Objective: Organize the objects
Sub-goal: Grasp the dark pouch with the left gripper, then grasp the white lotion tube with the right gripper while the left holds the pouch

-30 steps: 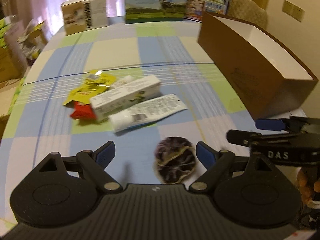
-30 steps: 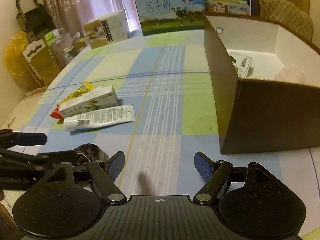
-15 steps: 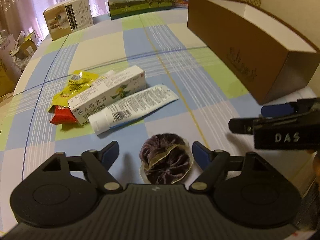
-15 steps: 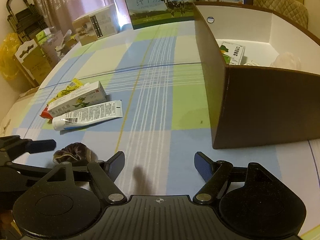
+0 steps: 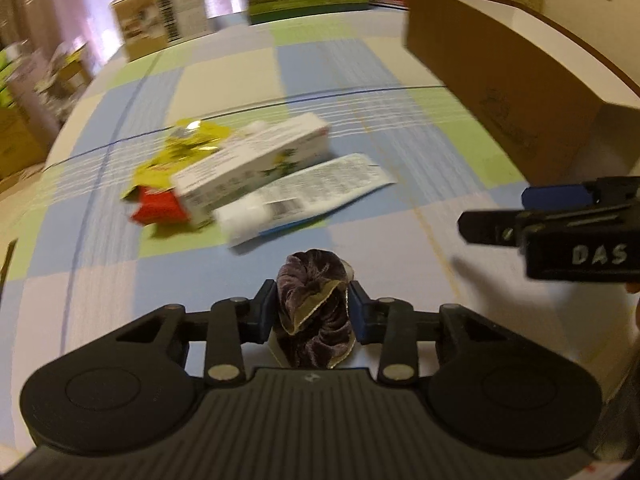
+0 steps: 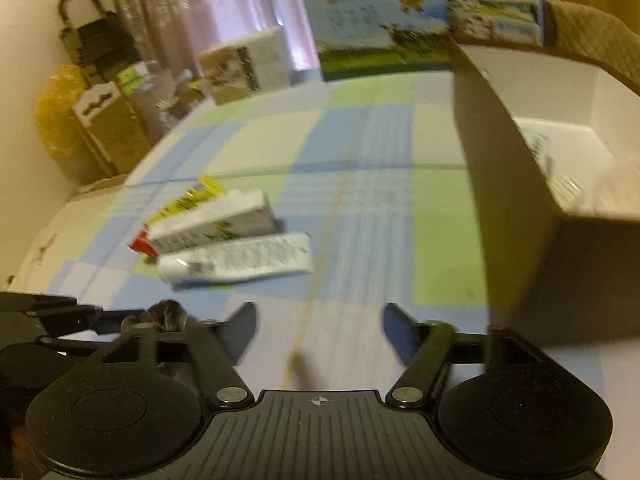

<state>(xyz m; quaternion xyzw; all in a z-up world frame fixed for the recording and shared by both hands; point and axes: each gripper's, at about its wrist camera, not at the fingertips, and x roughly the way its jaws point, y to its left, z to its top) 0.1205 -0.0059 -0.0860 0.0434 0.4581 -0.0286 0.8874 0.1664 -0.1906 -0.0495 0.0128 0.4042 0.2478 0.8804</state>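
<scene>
My left gripper [image 5: 312,312] is shut on a purple velvet scrunchie [image 5: 314,304], held just above the checked tablecloth. The scrunchie also shows in the right wrist view [image 6: 166,316], at the lower left. My right gripper [image 6: 320,330] is open and empty over the cloth; it appears in the left wrist view [image 5: 560,216] at the right. Ahead lie a white tube [image 5: 304,196], a white carton [image 5: 252,168], a yellow packet [image 5: 188,144] and a red packet [image 5: 158,208]. The brown box [image 6: 516,216] stands to the right, with items inside.
Milk cartons [image 6: 380,32] and a small carton [image 6: 244,64] stand at the table's far edge. Bags and boxes [image 6: 100,120] sit on the floor left of the table. A padded chair [image 6: 592,36] is behind the brown box.
My left gripper has closed on the scrunchie, which lay between its open fingers before. Both views are now motion-blurred and shifted slightly.
</scene>
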